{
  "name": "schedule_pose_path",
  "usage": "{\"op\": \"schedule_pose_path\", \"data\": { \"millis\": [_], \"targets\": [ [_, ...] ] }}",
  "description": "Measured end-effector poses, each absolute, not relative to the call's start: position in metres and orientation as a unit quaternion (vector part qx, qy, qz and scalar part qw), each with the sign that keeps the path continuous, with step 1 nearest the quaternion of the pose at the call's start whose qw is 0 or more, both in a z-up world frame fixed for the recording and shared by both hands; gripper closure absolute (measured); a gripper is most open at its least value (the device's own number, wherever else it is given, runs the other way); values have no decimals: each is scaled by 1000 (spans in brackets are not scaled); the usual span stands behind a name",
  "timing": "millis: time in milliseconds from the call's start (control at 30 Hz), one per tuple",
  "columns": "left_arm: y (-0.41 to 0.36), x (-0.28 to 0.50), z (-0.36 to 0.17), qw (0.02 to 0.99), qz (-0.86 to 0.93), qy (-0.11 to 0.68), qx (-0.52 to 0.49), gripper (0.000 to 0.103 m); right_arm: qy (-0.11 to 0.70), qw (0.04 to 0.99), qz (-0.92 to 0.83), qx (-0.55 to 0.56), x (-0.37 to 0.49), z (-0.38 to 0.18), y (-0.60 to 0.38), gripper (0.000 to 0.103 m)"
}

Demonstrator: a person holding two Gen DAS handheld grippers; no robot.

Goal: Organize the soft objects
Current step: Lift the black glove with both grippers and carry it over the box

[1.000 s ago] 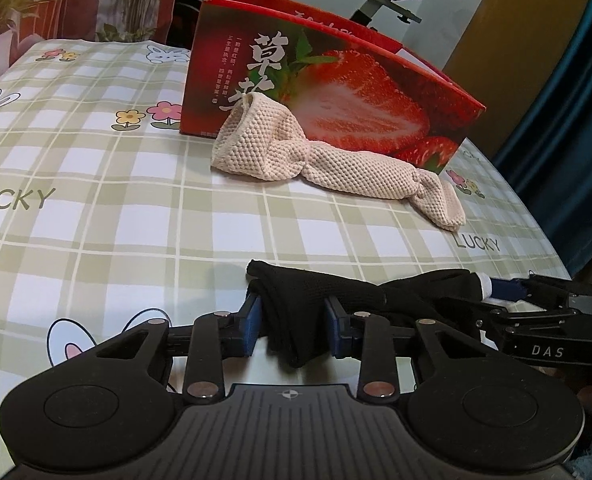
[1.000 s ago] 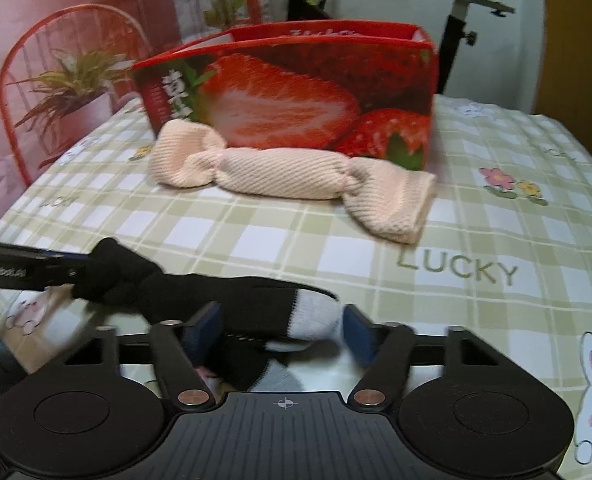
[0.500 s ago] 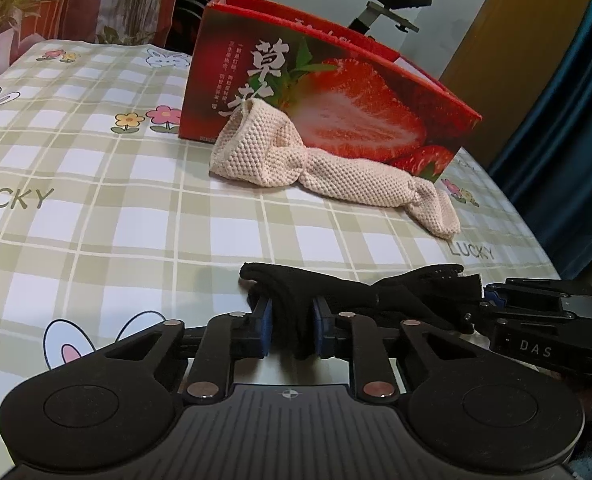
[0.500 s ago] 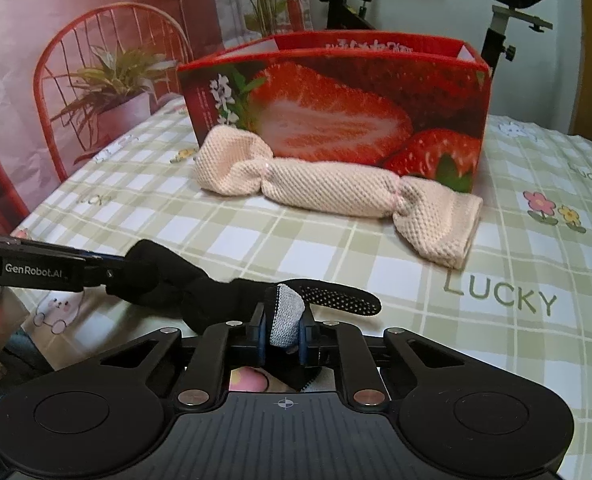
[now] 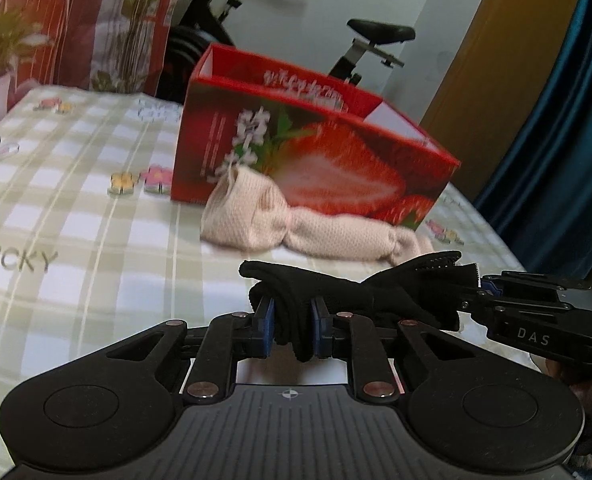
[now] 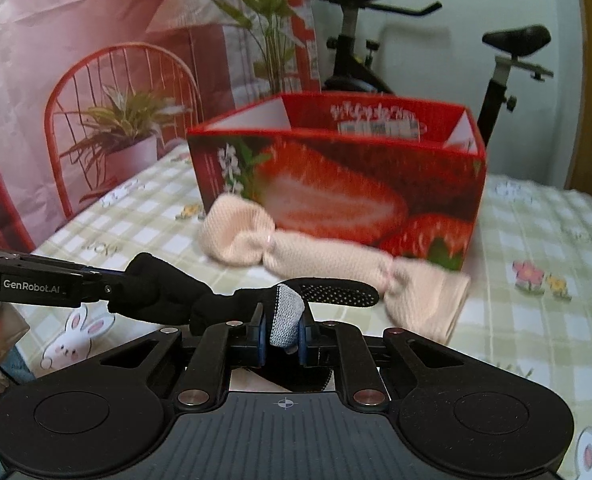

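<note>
Fabric of a black sock (image 5: 348, 296) is pinched between the blue pads of the left gripper (image 5: 292, 324), whose jaws are nearly closed on one bunched end. The other end, with its grey toe (image 6: 286, 316), is clamped between the pads of the right gripper (image 6: 282, 334), likewise almost closed. The sock is stretched between the two grippers and is seen raised off the tablecloth (image 5: 76, 240); a flap of black fabric studded with pale dots (image 6: 336, 292) sticks out beyond the right gripper. In the left wrist view the right gripper (image 5: 484, 286) is seen entering from the right edge; in the right wrist view the left gripper (image 6: 104, 280) comes in from the left edge. Just beyond the sock a peach knitted cloth (image 6: 336, 260), twisted at two points like a sweet wrapper, lies on the checked cloth, touching or just in front of a red strawberry box (image 6: 336, 184). The box is open at the top; white inner walls are visible, but its contents cannot be made out. An exercise bike (image 6: 508, 64) stands behind the table.
</note>
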State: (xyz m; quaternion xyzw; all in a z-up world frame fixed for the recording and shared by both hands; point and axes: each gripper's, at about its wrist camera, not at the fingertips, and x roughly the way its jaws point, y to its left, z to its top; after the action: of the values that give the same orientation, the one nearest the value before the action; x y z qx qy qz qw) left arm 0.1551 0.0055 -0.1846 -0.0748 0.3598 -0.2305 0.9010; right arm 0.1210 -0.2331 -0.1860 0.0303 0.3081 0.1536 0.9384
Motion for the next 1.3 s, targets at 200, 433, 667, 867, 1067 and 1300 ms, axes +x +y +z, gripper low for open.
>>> {"op": "schedule_pose_path", "data": {
  "millis": [200, 433, 667, 867, 1067, 1300],
  "targets": [
    [1, 169, -158, 914, -234, 323, -71, 84, 271, 951, 149, 23, 132, -159, -237, 90],
    [-6, 187, -127, 926, -237, 284, -79, 84, 232, 962, 145, 14, 149, -126, -244, 90],
    [-17, 209, -103, 935, -236, 251, -82, 84, 197, 970, 141, -1, 175, -96, -252, 90],
    [-24, 243, -92, 940, -228, 240, -87, 84, 175, 976, 132, -19, 210, -83, -256, 90],
    [-36, 287, -90, 944, -213, 238, -77, 84, 172, 977, 120, -31, 261, -81, -258, 90],
    [-49, 340, -103, 940, -195, 271, -68, 83, 217, 968, 112, -57, 324, -100, -257, 90]
  ]
}}
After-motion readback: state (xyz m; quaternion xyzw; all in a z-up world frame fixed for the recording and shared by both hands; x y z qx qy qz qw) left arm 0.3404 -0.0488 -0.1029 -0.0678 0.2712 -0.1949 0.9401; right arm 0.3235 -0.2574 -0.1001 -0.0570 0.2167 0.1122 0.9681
